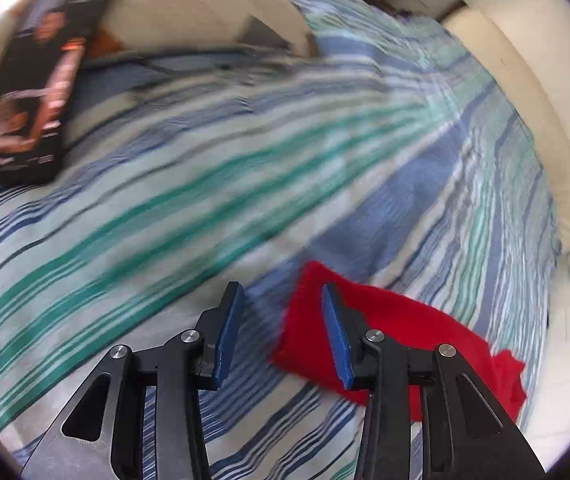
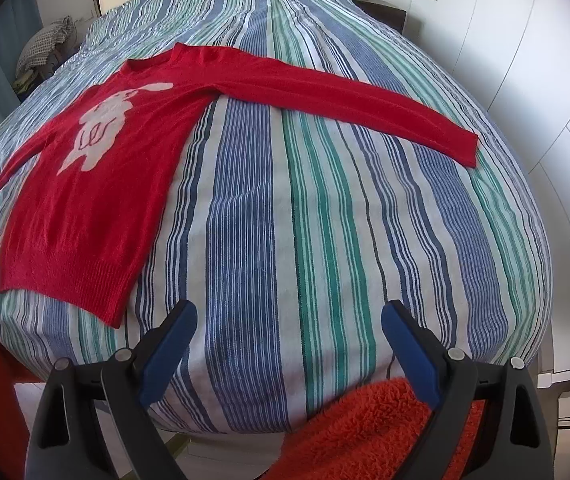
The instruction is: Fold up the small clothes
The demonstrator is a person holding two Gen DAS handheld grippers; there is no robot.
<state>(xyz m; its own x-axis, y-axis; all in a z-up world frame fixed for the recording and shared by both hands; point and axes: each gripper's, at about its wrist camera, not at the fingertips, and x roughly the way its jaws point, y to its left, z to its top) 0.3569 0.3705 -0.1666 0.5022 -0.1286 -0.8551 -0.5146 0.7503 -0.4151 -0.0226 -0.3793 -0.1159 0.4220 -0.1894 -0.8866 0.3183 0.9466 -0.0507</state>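
A red sweater [image 2: 97, 184] with a white figure on its chest lies flat on the striped bed cover [image 2: 285, 208]. Its right sleeve [image 2: 357, 100] stretches out toward the bed's right side. My right gripper [image 2: 287, 320] is open and empty above the foot of the bed, apart from the sweater. In the left wrist view a red part of the sweater [image 1: 397, 332] lies on the cover [image 1: 205, 200] just beyond my left gripper [image 1: 283, 296], which is open and empty. The left view is blurred.
A dark printed box [image 1: 33, 88] and a cream pillow [image 1: 213, 12] lie at the head of the bed. An orange shaggy rug [image 2: 365, 432] lies on the floor by the bed foot. White wardrobe doors [image 2: 525, 80] stand to the right.
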